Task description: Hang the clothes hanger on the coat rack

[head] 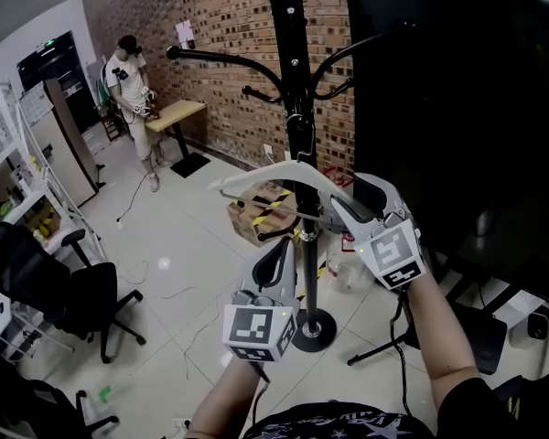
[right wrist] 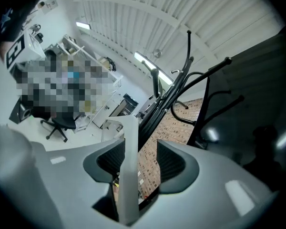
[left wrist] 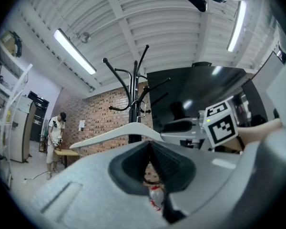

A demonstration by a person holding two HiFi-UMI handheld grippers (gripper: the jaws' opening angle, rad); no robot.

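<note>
Black coat rack (head: 293, 62), seemingly white hanger (head: 256, 174)

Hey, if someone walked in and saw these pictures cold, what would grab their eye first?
The tall black coat rack stands dead centre in the head view, in front of a brick wall. A white hanger sits against its pole, one arm passing between the open jaws of the right hand-held gripper. Far back on the left, a person stands by a table.
</note>
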